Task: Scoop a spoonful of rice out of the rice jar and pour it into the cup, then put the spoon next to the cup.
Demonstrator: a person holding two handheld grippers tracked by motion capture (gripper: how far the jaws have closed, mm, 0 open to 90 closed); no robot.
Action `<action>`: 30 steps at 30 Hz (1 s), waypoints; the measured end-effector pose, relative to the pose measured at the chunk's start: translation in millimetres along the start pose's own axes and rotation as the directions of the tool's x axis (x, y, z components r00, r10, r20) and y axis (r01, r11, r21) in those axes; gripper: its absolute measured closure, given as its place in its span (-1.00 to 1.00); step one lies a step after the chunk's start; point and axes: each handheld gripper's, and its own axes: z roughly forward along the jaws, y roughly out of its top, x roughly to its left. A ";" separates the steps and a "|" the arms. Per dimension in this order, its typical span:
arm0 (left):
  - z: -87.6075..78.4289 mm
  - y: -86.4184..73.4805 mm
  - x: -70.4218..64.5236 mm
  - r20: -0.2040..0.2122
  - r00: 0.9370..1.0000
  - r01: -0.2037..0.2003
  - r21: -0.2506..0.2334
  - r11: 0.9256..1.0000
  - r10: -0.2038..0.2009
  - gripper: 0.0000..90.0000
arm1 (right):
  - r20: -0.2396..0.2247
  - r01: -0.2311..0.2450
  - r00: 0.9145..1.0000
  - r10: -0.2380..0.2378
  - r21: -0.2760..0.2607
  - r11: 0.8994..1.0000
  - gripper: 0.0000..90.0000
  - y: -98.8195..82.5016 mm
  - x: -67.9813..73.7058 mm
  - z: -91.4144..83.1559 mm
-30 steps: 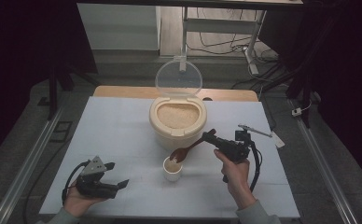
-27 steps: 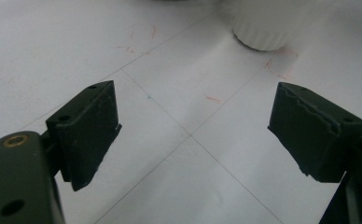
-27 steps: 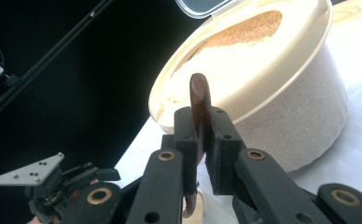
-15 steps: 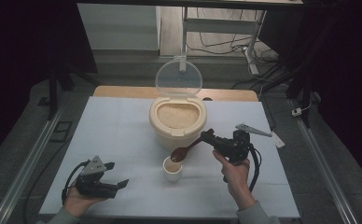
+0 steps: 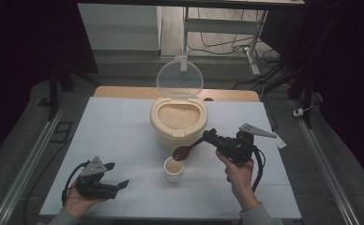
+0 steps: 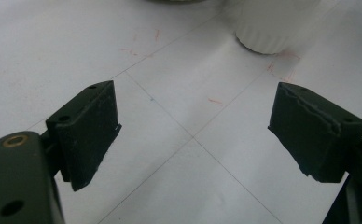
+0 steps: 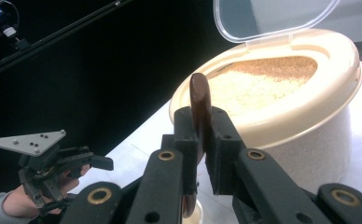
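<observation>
A beige rice container [image 5: 179, 123] with its clear lid [image 5: 180, 78] raised stands at mid-table, full of rice. In front of it is a small white cup [image 5: 173, 169] with rice inside. My right gripper [image 5: 211, 137] is shut on the handle of a brown wooden spoon [image 5: 185, 151], whose bowl hangs just above the cup's far rim. In the right gripper view the spoon [image 7: 199, 93] stands edge-on between the jaws of my right gripper [image 7: 201, 119], before the container [image 7: 286, 107]. My left gripper [image 5: 120, 184] rests open at the front left, its jaws [image 6: 193, 126] wide apart over bare table, the cup's base [image 6: 272, 32] ahead.
The white table [image 5: 114, 136] has free surface on the left and right of the container. Metal rails run along both sides, and a desk frame with cables stands behind. The left gripper [image 7: 97, 162] also appears far off in the right gripper view.
My right hand has shifted only slightly, keeping the spoon over the cup. The left gripper has stayed where it was.
</observation>
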 end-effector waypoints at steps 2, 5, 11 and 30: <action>-0.5 0.1 0.0 -0.002 1.000 -0.001 -0.004 1.000 0.001 -0.65 | -0.013 0.002 1.000 -0.002 -0.002 1.000 0.85 2.5 -0.3 -2.7; -1.4 -0.1 0.4 -0.004 1.000 0.001 -0.010 1.000 -0.001 -0.65 | -0.015 0.026 1.000 -0.026 -0.007 1.000 0.85 5.8 1.1 -7.0; -1.3 -0.4 0.5 -0.003 1.000 0.001 -0.013 1.000 -0.001 -0.65 | -0.026 0.073 0.997 -0.073 0.008 0.997 0.85 11.9 3.4 -17.2; 0.2 -0.1 -0.1 -0.004 1.000 -0.001 -0.013 1.000 0.001 -0.65 | -0.010 0.202 0.979 -0.204 0.192 0.960 0.85 10.2 18.7 -33.3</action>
